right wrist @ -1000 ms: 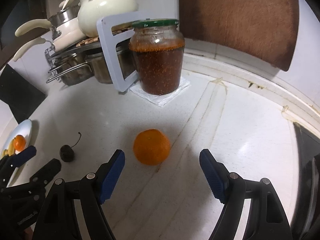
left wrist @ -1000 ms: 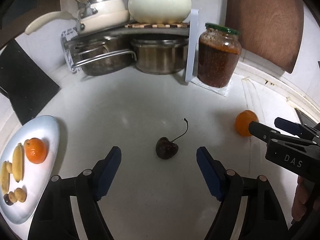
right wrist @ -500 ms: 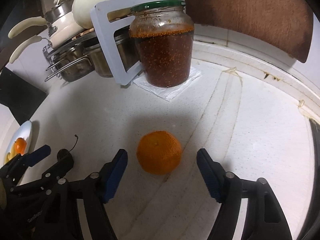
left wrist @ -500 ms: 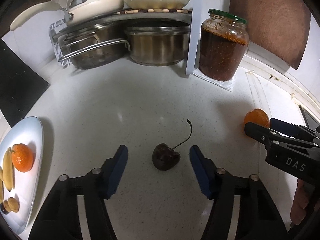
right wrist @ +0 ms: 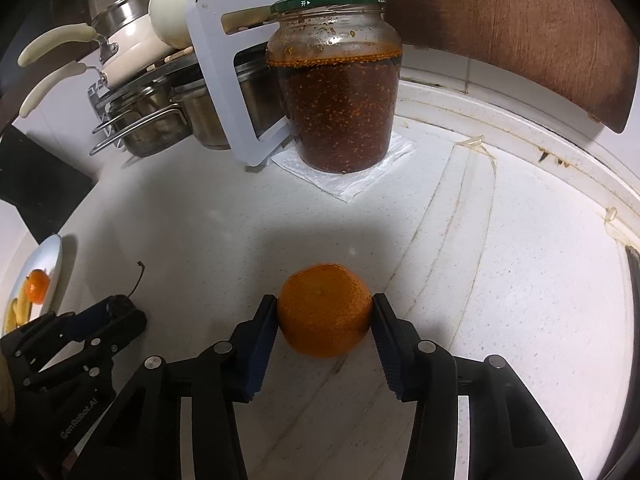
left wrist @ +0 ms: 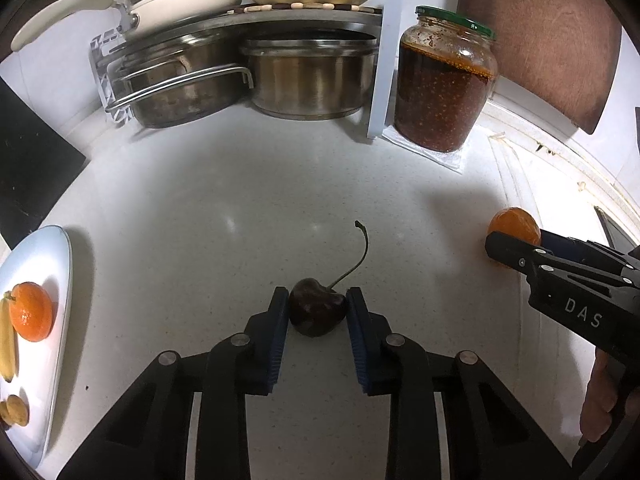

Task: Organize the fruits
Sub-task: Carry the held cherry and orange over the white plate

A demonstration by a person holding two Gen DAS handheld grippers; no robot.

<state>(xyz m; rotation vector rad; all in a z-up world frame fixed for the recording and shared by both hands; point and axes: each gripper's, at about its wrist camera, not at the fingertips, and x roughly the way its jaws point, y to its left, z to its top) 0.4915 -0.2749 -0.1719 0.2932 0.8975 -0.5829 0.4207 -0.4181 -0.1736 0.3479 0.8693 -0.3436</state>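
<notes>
Your left hand-held gripper (left wrist: pixel 318 310) pinches the cherry (left wrist: pixel 317 312) on the tabletop (left wrist: pixel 240 208). Your right hand-held gripper (right wrist: pixel 325 312) is closing on the orange (right wrist: pixel 325 310), its pads seemingly touching the peel.

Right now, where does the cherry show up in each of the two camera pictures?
Left wrist view: the cherry sits low in the middle, between the left gripper's pads.
Right wrist view: far left, mostly hidden behind that gripper; only the stem shows clearly.
Shared landmark: the jar at the back, with its green lid.
</notes>
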